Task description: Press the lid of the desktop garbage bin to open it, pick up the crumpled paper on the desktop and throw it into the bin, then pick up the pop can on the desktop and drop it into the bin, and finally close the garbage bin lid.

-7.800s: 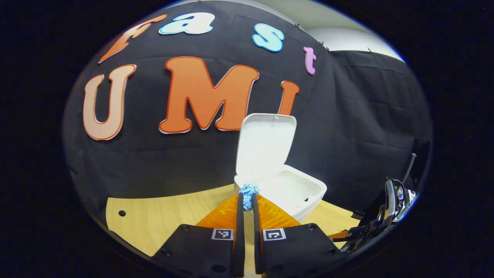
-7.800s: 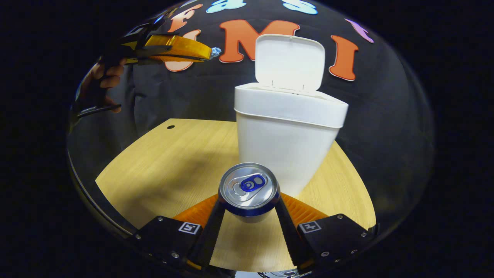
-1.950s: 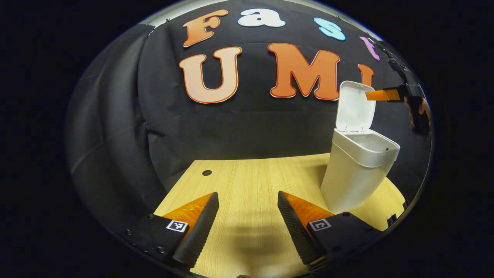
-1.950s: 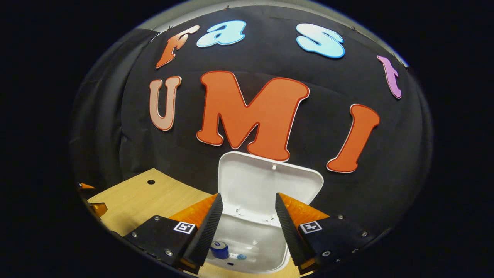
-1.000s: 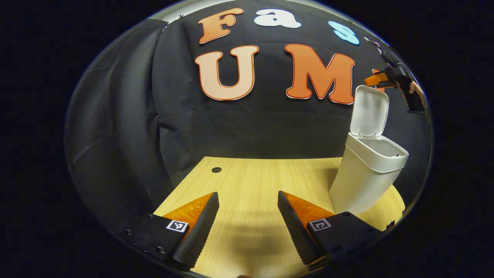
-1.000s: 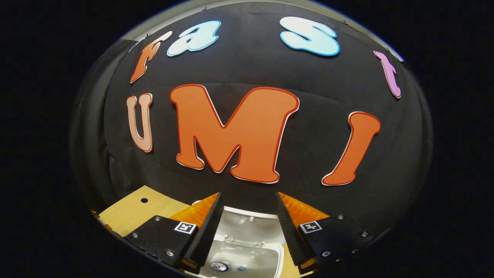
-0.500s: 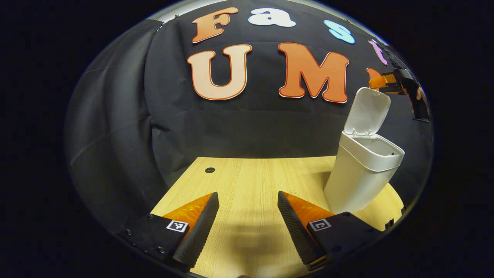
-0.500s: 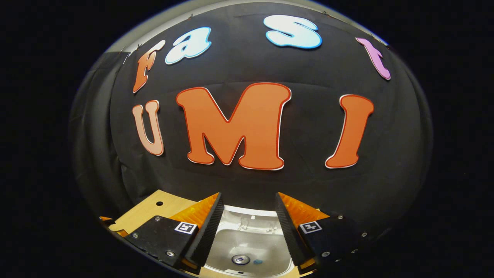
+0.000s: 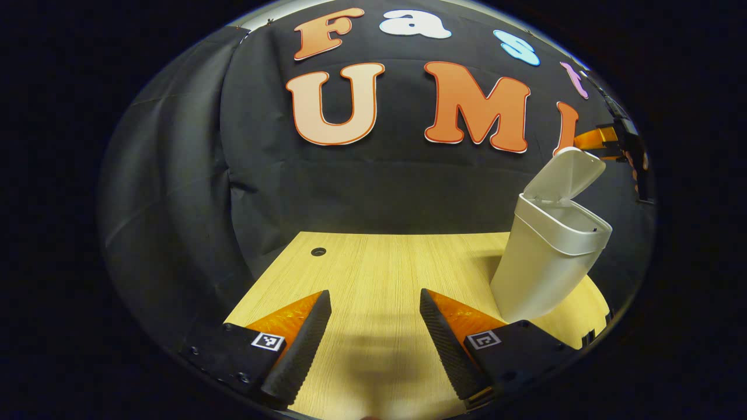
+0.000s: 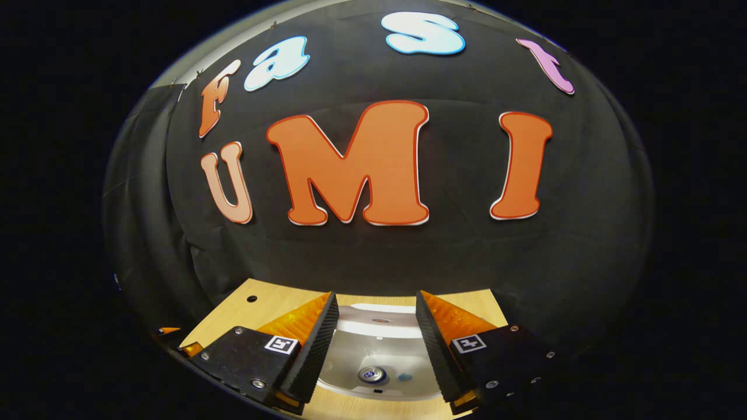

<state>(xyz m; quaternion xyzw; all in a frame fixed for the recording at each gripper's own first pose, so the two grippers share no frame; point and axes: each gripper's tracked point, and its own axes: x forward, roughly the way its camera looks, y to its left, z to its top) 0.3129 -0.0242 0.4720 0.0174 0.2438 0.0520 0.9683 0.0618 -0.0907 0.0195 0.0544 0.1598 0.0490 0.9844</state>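
Booth wall: black cloth, creased, hung in folds at the left. Pale strip of ceiling above its top edge. Table: light wood grain, one small round hole near the far left corner.

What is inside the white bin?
Looking down in the right gripper view, the bin holds a can on the bottom, top facing up, with a small blue paper ball beside it. The gripper's fingers cover both sides of the inside.
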